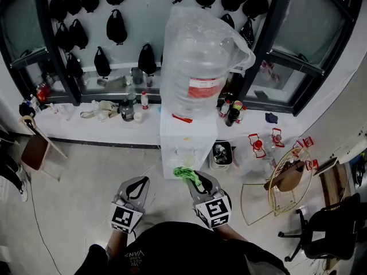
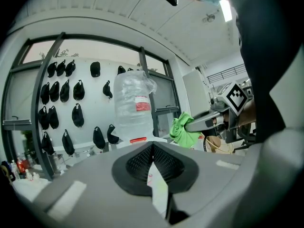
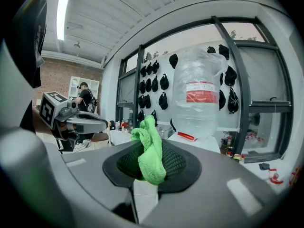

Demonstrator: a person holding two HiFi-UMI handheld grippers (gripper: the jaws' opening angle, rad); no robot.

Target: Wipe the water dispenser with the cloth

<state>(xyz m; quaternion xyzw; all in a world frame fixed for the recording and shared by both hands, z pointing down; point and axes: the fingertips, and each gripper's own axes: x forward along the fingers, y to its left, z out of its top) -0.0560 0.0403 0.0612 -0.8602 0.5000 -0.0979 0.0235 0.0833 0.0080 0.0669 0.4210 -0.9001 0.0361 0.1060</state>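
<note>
A white water dispenser (image 1: 186, 148) stands on the floor with a big clear bottle (image 1: 198, 67) wrapped in plastic on top. My right gripper (image 1: 195, 179) is shut on a bright green cloth (image 1: 186, 173), held just in front of the dispenser's lower front. In the right gripper view the cloth (image 3: 151, 151) bunches up between the jaws, with the bottle (image 3: 199, 99) beyond. My left gripper (image 1: 137, 188) hangs to the left of the dispenser, shut with nothing in it. In the left gripper view the bottle (image 2: 133, 108) and the green cloth (image 2: 183, 129) show ahead.
A low white ledge (image 1: 74, 128) along the windows carries bottles and clutter. Black bags (image 1: 116, 26) hang on the wall. A wire basket (image 1: 284, 191) and a black office chair (image 1: 327, 228) stand at the right, a wooden chair (image 1: 37, 148) at the left.
</note>
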